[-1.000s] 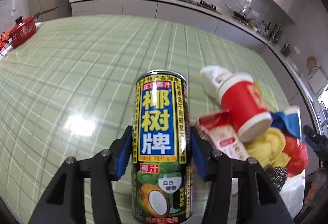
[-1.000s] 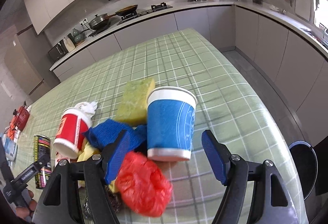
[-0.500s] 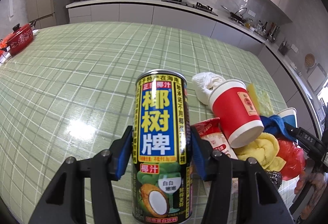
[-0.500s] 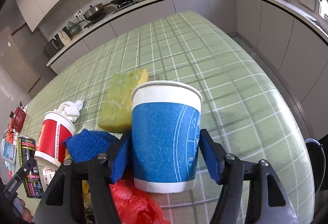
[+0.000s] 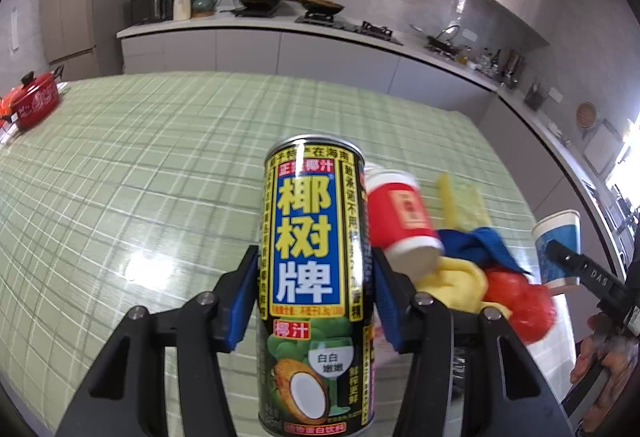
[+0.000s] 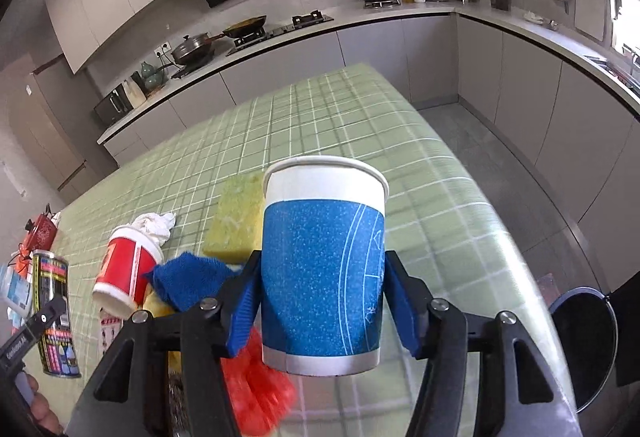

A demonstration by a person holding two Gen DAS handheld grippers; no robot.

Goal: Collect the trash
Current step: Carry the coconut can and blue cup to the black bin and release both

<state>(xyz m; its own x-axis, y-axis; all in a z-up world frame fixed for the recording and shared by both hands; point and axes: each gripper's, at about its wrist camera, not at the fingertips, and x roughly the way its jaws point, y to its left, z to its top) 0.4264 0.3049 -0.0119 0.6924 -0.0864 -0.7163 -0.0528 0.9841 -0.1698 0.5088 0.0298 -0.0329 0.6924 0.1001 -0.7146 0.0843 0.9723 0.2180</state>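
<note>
While its blue pads press both sides of the can (image 5: 316,289), the left claw (image 5: 314,301) holds it upright above the green checked bench (image 5: 140,165). At two o'clock from the can a red cup (image 5: 402,219) lies tipped on its side, its rim toward the camera. Just beyond, at three o'clock, sit a blue cloth (image 5: 476,243), a yellow cloth (image 5: 460,283) and a red bag (image 5: 520,301), bunched together and touching. A sponge (image 5: 464,203) lies behind them at one o'clock. A red pot (image 5: 34,105) stands well apart at ten o'clock, near the bench's far edge.

The right claw (image 6: 322,311) is clamped on the blue cup (image 6: 324,269), upright and clear of the bench. At eleven o'clock from it lies the sponge (image 6: 236,217); at nine o'clock the blue cloth (image 6: 188,281) and the red cup (image 6: 128,269), with a white wad (image 6: 154,225) at its base. The red bag (image 6: 260,393) shows at seven o'clock, under the cup. A dark bin (image 6: 580,341) stands on the floor at three o'clock.
</note>
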